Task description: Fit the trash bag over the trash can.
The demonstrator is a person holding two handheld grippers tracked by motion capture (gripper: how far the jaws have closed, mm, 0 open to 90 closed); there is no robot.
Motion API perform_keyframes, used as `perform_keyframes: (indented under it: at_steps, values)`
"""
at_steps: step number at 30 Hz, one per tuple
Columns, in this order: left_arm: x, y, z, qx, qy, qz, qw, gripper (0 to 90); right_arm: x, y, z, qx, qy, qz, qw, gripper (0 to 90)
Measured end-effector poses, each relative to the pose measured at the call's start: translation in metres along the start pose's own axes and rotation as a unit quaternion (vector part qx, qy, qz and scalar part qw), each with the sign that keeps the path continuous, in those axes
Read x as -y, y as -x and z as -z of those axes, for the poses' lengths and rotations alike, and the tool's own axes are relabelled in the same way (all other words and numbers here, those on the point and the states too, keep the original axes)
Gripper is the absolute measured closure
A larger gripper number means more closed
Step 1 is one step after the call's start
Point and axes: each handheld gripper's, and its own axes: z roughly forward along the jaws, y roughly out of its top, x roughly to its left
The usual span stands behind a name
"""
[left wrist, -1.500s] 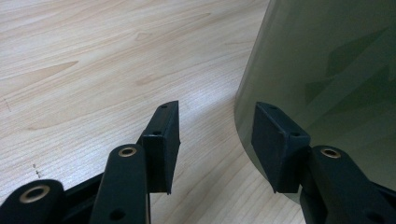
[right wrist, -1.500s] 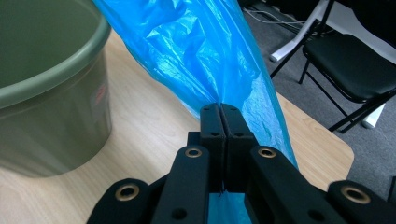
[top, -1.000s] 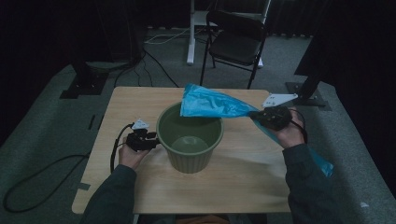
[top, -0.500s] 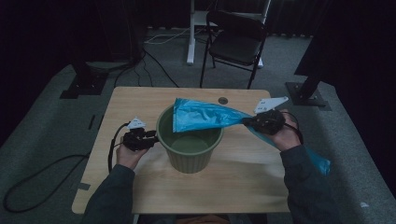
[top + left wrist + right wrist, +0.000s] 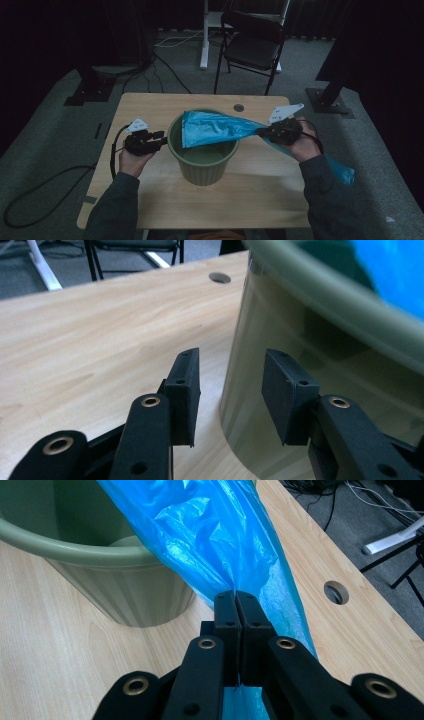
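Blue plastic bag (image 5: 220, 129): thin film, held stretched sideways over the mouth of the green bin (image 5: 202, 165), its spread end above the bin's far-left rim, its gathered part pinched, a loose tail hanging past the desk's right edge; held thus, apparently, so it can be opened into the bin as a liner.

Green bin: ribbed plastic, upright, near the middle of the desk (image 5: 150, 195), nothing visible inside.

Right gripper (image 5: 235, 605): jaws pressed together on a bunched fold of the bag, no gap between the pads; off the bin's right side.

Left gripper (image 5: 230, 390): jaws parted wide, nothing between them, low at the bin's left wall, one pad just beside it; contact cannot be told; likely placed to steady the bin.

Desk: pale wood, round cable hole (image 5: 238, 107) near the far edge.
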Motion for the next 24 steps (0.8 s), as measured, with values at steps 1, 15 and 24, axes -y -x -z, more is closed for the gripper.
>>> perform_keyframes:
  at_steps: [1, 15, 24]
  values:
    - [-0.002, 0.0, 0.002, 0.001, 0.005, -0.001, 1.0, 58.9, 0.0, -0.001, 0.0, -0.001, 0.0, 0.0, 1.0, 89.1]
    - [-0.012, 0.008, 0.003, 0.015, 0.009, -0.008, 0.9998, 58.7, -0.008, -0.005, 0.001, -0.013, -0.027, 0.025, 0.9992, 89.0]
    - [-0.015, 0.014, -0.003, 0.021, 0.006, -0.015, 0.9997, 58.5, -0.017, -0.01, -0.001, -0.022, -0.036, 0.045, 0.9981, 89.0]
